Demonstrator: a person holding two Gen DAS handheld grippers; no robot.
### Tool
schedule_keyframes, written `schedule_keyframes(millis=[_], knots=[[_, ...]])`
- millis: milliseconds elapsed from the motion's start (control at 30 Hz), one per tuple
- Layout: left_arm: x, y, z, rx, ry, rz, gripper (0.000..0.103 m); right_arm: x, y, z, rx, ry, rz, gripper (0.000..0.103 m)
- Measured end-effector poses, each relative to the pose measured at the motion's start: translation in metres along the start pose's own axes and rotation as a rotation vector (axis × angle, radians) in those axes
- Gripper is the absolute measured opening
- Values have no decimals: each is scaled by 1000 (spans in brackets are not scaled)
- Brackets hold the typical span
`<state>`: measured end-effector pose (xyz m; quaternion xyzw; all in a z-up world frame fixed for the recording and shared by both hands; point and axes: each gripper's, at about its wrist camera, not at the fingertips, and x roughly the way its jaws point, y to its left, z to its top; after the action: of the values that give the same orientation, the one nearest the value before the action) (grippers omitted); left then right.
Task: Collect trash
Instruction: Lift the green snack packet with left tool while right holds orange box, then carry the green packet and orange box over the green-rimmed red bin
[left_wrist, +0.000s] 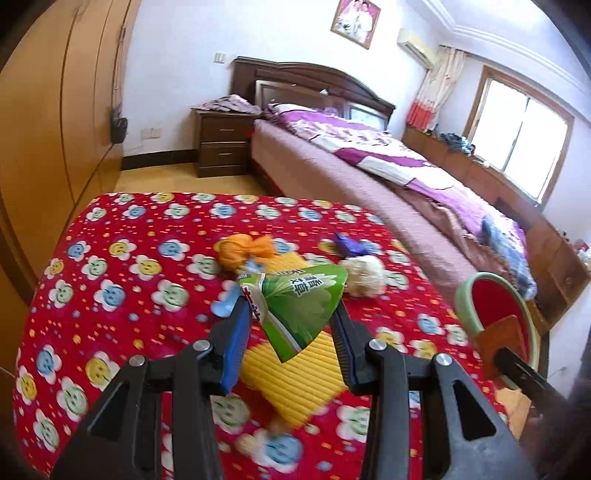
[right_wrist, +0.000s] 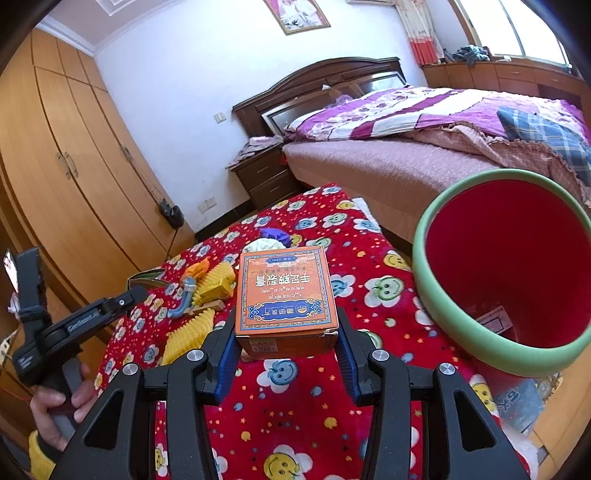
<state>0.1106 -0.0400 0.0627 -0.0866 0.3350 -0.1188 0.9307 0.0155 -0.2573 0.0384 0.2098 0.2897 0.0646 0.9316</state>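
Left gripper (left_wrist: 291, 314) angled down, clamped on green wrapper (left_wrist: 295, 302) above red blanket (left_wrist: 122, 266). Right gripper (right_wrist: 286, 332) angled down, clamped on orange box (right_wrist: 284, 295), bin (right_wrist: 436, 295) right.

Both grippers, left (left_wrist: 291, 314) and right (right_wrist: 286, 332), have fingers clamped around loads.

Glossy green foil-like snack wrapper (left_wrist: 295, 306), printed orange cardboard box (right_wrist: 286, 295) with slight sheen, smooth red plastic bin (right_wrist: 517, 266) with matt green rim, soft fleecy red flower-print blanket (left_wrist: 147, 266), ribbed yellow cloth (left_wrist: 291, 373), polished dark wood headboard (left_wrist: 317, 83), satin-finish light wood wardrobe (right_wrist: 74, 177)
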Motion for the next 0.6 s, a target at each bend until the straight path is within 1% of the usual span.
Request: schedule_keyframes(millis=[133, 267, 600], knots=[[-10, -19, -6, 3, -4, -43, 43, -12, -8, -1, 15, -18, -9, 48], [-16, -42, -9, 31, -1, -76, 43, -23, -20, -4, 33, -32, -27, 48], [-13, -95, -16, 89, 24, -153, 43, -39, -58, -6, 111, -57, -74, 48]])
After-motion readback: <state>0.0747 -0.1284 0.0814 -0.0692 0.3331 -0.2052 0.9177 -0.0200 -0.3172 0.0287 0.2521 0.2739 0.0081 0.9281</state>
